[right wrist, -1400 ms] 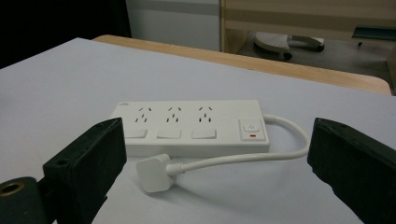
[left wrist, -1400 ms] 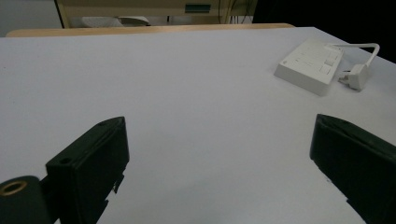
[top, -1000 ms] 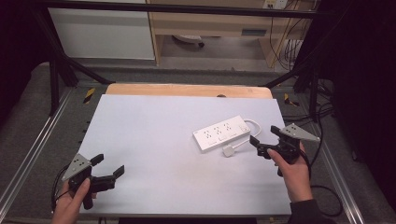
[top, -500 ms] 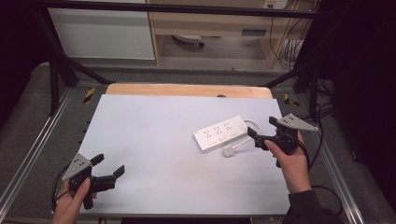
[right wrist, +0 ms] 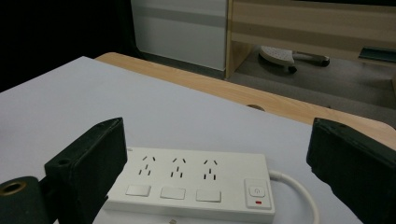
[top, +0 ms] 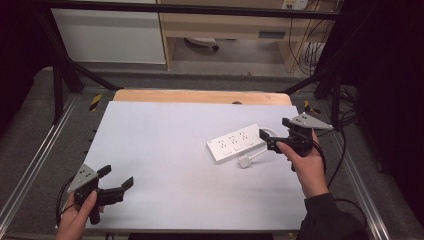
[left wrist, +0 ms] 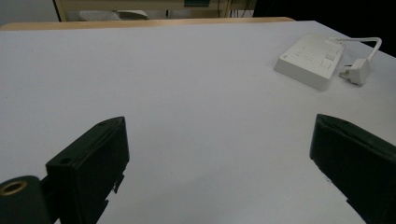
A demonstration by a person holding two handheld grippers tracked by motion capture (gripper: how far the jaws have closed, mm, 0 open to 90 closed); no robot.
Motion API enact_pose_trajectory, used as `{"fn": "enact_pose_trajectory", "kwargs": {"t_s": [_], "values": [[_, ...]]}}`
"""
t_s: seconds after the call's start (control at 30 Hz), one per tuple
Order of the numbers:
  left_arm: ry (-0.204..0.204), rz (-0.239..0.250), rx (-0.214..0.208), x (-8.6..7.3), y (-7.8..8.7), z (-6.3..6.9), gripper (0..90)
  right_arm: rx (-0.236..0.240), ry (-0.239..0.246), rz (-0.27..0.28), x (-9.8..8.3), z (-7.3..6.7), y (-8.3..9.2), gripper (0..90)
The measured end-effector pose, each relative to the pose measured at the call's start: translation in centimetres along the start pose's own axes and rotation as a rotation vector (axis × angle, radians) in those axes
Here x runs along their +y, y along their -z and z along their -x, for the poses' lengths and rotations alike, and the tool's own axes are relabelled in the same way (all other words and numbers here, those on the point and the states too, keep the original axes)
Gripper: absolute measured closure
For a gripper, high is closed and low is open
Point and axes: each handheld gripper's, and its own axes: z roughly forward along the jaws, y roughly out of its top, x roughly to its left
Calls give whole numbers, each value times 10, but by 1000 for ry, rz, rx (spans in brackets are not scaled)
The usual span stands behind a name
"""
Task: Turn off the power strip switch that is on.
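A white power strip (top: pixel 235 143) with three sockets lies right of centre on the pale tabletop (top: pixel 165 145). Its short cable curls round to a white plug (top: pixel 244 161) lying just in front of it. My right gripper (top: pixel 267 140) hovers open at the strip's switch end, jaws apart and holding nothing. In the right gripper view the strip (right wrist: pixel 196 184) lies close below, between the open gripper's (right wrist: pixel 217 140) jaws. My left gripper (top: pixel 116 177) rests open near the table's front left corner. In the left gripper view the strip (left wrist: pixel 310 58) and plug (left wrist: pixel 355 73) lie far off, past the open gripper (left wrist: pixel 219 154).
A wooden strip (top: pixel 200 96) borders the table's far edge. Metal frame rails (top: pixel 35 165) run along both sides. Behind stand a white cabinet (top: pixel 110 35) and a wooden shelf unit (top: pixel 240 25). Cables (top: pixel 310 50) hang at the back right.
My right gripper has moved left and slightly away from the person, up to the cable end of the power strip. The left gripper has stayed put.
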Motion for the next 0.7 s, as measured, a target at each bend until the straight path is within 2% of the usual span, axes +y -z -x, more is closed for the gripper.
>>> {"fn": "enact_pose_trajectory", "kwargs": {"t_s": [0.37, 0.7], "values": [[9, -1, -1, -1, 0, 0, 47, 4, -6, -21, 6, 2, -10, 84], [10, -1, -3, -1, 0, -1, 48, 1, -2, -30, 7, -1, -20, 200]]}}
